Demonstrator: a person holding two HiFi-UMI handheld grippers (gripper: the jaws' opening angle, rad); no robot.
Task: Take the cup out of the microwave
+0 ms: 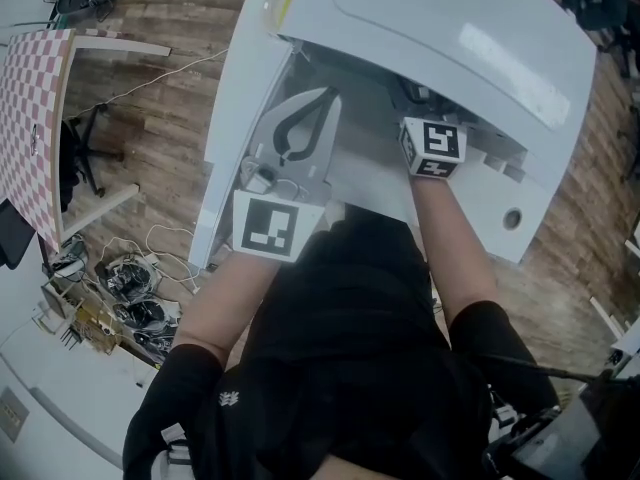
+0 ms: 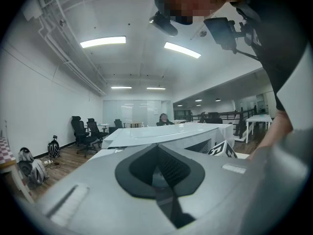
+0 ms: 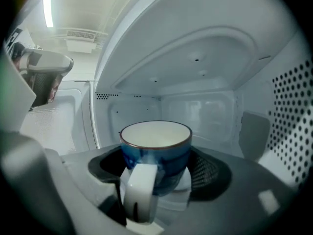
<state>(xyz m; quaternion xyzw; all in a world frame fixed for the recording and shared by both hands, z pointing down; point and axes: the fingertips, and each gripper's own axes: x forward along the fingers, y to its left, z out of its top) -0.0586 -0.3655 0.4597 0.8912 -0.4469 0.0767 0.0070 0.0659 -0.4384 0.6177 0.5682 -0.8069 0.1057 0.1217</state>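
The white microwave (image 1: 450, 38) stands open, its door (image 1: 235, 118) swung out to the left. Inside, in the right gripper view, sits a blue cup (image 3: 155, 146) with a white inside and a white handle (image 3: 139, 190) turned toward the camera. My right gripper (image 3: 156, 153) reaches into the cavity, its jaws on either side of the cup with dark gaps at both sides, open. From the head view only its marker cube (image 1: 433, 146) shows at the cavity mouth. My left gripper (image 1: 322, 103) rests by the door, jaws together, nothing between them.
The cavity's perforated right wall (image 3: 293, 121) is close to the right jaw. A checkered board (image 1: 30, 108) and a tangle of cables (image 1: 130, 288) lie on the wooden floor to the left. Office chairs (image 2: 80, 133) stand far back.
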